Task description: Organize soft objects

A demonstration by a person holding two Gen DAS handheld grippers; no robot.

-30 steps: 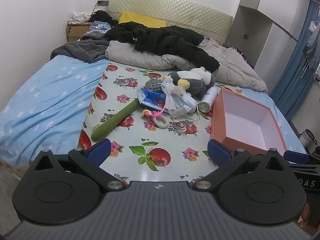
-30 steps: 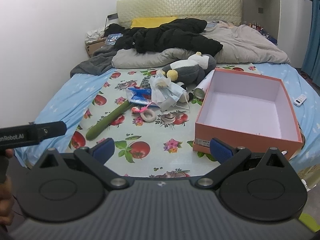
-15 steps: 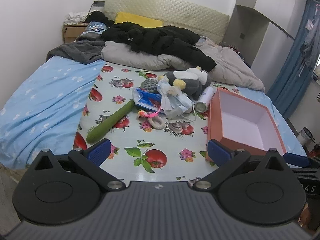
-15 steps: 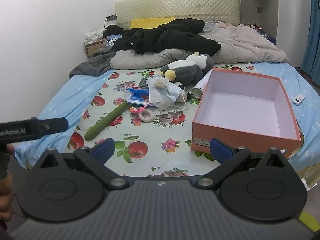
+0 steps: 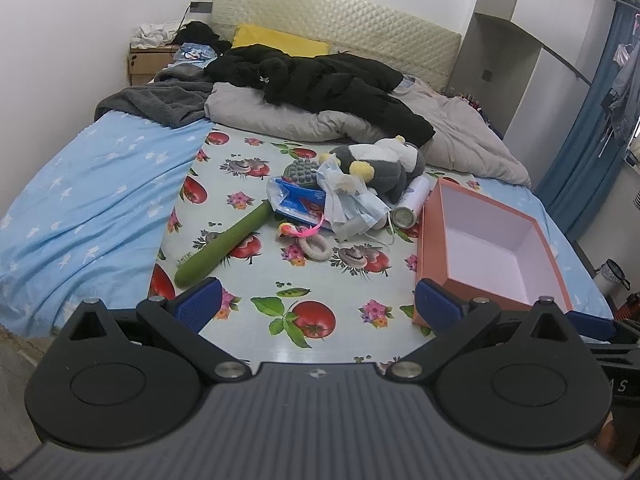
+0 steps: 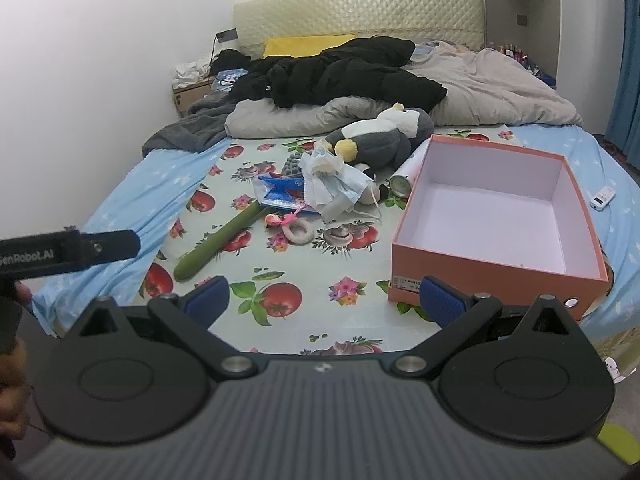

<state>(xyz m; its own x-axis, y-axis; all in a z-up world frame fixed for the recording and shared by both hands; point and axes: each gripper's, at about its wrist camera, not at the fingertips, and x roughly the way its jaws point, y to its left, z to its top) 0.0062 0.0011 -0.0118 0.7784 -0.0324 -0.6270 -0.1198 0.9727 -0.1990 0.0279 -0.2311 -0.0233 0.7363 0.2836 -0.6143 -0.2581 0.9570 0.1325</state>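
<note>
Both views have been shifted slightly; the left gripper [image 5: 316, 304] and right gripper [image 6: 325, 295] are held wide apart, the open orange cardboard box [image 6: 496, 256] at two o'clock.

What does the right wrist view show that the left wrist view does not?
Only the right wrist view shows the white remote on the blue sheet beyond the box, and the left gripper's body at its left edge. Only the left wrist view shows the dark container on the floor. Both show the empty orange box, the stuffed penguin and the green cucumber toy.
</note>
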